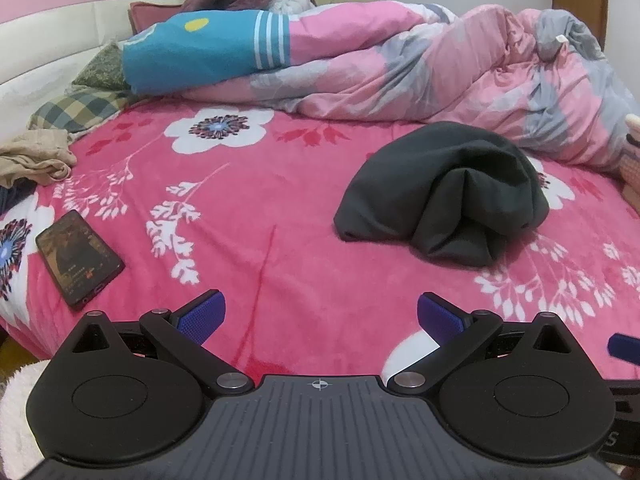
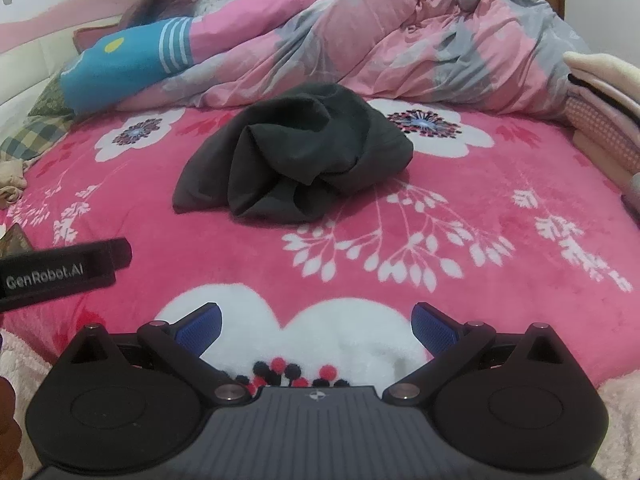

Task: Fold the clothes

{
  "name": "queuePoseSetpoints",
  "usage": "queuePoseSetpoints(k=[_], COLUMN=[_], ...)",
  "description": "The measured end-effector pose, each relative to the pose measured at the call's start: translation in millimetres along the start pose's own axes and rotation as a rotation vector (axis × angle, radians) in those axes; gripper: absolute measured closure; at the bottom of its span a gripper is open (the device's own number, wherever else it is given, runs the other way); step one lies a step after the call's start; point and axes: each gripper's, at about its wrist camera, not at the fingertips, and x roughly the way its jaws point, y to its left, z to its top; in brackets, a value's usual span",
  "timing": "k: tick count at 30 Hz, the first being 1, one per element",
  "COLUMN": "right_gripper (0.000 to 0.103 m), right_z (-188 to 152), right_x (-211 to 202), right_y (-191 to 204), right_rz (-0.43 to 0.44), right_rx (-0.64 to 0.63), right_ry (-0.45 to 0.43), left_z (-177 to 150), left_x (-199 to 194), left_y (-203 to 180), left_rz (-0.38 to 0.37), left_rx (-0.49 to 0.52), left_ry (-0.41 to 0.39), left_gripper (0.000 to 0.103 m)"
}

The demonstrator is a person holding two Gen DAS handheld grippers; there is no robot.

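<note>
Bed [image 2: 500, 248], pink floral blanket: a rumpled quilt [image 2: 380, 40] fills its far edge. The dark garment [image 2: 296, 156] lies bunched mid-bed, unfolded, well apart from both tongs. Left gripper [image 1: 320, 316] and right gripper [image 2: 316, 322] hover at the near edge, jaws spread, holding nothing. Risks: pinching plush blanket with cloth; the phone [image 1: 78, 258] near the left edge being dragged off.

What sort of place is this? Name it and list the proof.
Most likely a home bedroom: a bed under a pink floral blanket, a rumpled pink-and-grey quilt, a padded headboard, and a dark garment lying crumpled.
</note>
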Motion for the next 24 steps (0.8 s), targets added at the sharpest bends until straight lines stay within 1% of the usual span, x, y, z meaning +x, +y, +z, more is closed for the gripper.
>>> queuePoseSetpoints(k=[11, 24], right_gripper=[0.0, 0.0], right_z=[2.5, 4.6], right_x=[1.8, 3.3], right_y=[0.9, 1.3], right_rz=[-0.03, -0.046], right_rx=[-0.014, -0.016], right_ry=[-0.022, -0.019], left_z=[-4.9, -5.4], left_x=[5.7, 8.1], left_y=[3.5, 6.2], left_rz=[0.009, 0.009], left_rx=[0.036, 0.023], left_ry=[0.006, 0.014], left_gripper=[0.0, 0.0])
